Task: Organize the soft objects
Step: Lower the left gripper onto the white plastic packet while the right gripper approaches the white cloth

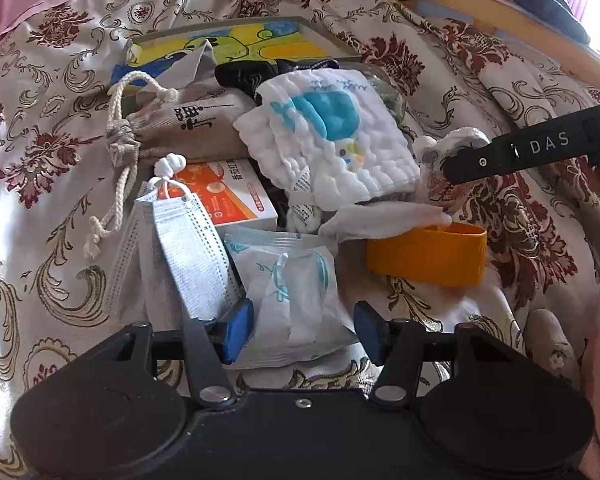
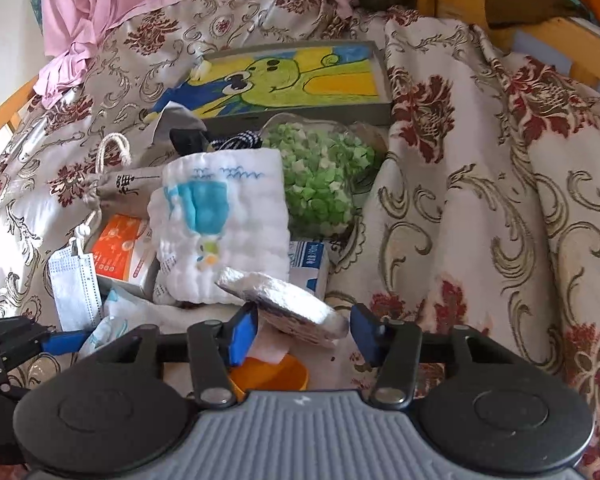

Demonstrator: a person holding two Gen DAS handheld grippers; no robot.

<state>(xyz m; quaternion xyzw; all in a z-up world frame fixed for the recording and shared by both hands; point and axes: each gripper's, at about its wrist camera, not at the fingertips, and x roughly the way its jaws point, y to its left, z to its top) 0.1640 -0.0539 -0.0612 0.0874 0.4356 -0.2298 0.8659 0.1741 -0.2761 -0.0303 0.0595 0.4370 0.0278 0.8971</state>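
The right wrist view alone shows a clear bag of green paper stars point(image 2: 324, 184) behind the pile, and a small blue-and-white box point(image 2: 310, 266) beside the white quilted cloth point(image 2: 224, 224); from the left wrist view the cloth hides most of both. The left wrist view in turn shows the drawstring pouch point(image 1: 204, 120) with its rope cords more fully, and a sealed wipe packet point(image 1: 292, 292) lying between the spread blue pads of the left gripper point(image 1: 296, 334), which pinches nothing.

The right gripper point(image 2: 300, 334) is also spread. A folded white pad point(image 2: 284, 304) lies between its fingers, its long axis running from upper left to lower right, tilted; it seems to touch only the left pad, though the blur makes this unsure. It sits over an orange cup point(image 2: 270, 376).

The quilted cloth, printed with a blue whale-like figure, is heaped in the middle of the pile on the floral bedspread point(image 2: 480, 200), near a face mask point(image 1: 188, 248), an orange box point(image 1: 228, 196) and a framed cartoon picture point(image 2: 292, 80).
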